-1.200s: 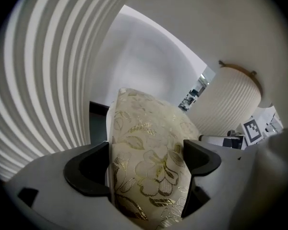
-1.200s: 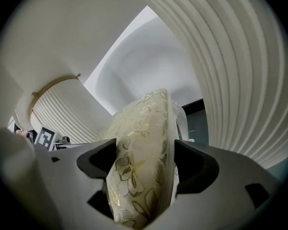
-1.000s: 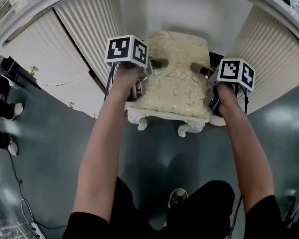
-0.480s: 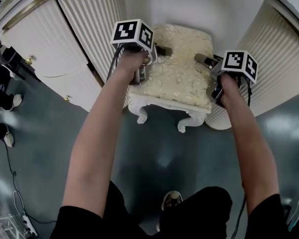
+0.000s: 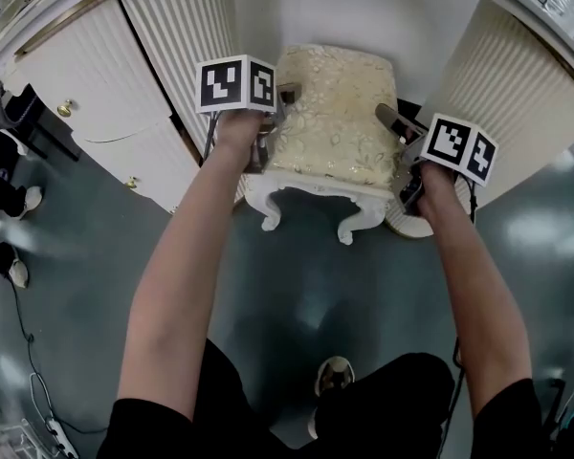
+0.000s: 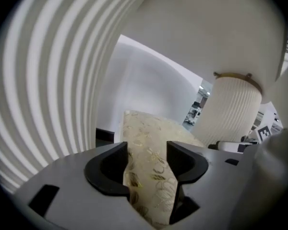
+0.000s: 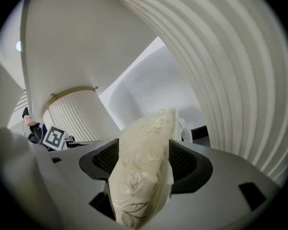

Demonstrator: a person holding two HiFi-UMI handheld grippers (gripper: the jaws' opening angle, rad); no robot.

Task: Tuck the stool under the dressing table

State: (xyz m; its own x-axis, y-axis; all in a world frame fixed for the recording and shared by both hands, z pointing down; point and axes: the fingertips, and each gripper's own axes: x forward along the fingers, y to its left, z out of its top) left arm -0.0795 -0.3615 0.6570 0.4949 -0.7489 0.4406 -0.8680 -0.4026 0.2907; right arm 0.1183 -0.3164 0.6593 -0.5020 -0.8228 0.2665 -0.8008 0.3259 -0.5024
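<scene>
**Now gripped on both sides, end-on to the dressing table**

Reaching forward and down with both bare forearms, elbows slightly out, wrists nearly straight; holding the left gripper (image 5: 285,94) at the left side of the stool (image 5: 330,122) and the right gripper (image 5: 394,120) at its right side, each pointing away from the body and a little downward. Closing on the left, with the left edge of the cushion (image 6: 151,176) filling the gap and touching both jaws; clamped on the right, jaws part-way apart and pressed onto the cushion's right edge, fabric bulging between them.

Upright, legs down over the grey-green floor (image 5: 297,295); lifted or standing, cannot tell. Set between the two fluted pedestals (image 5: 177,36) of the dressing table (image 5: 105,103); far end already in the knee space, near end with its two curled white legs (image 5: 268,216) out on the person's side. Seemingly a little longer along the line running away from the body than across, though hard to judge through the wide lens; aimed straight into the gap toward the pale back wall (image 5: 354,8).

Printed with black-and-white square markers on the cube (image 5: 236,84) of each gripper; patterned with gold leaves on the cream cushion fabric.
</scene>
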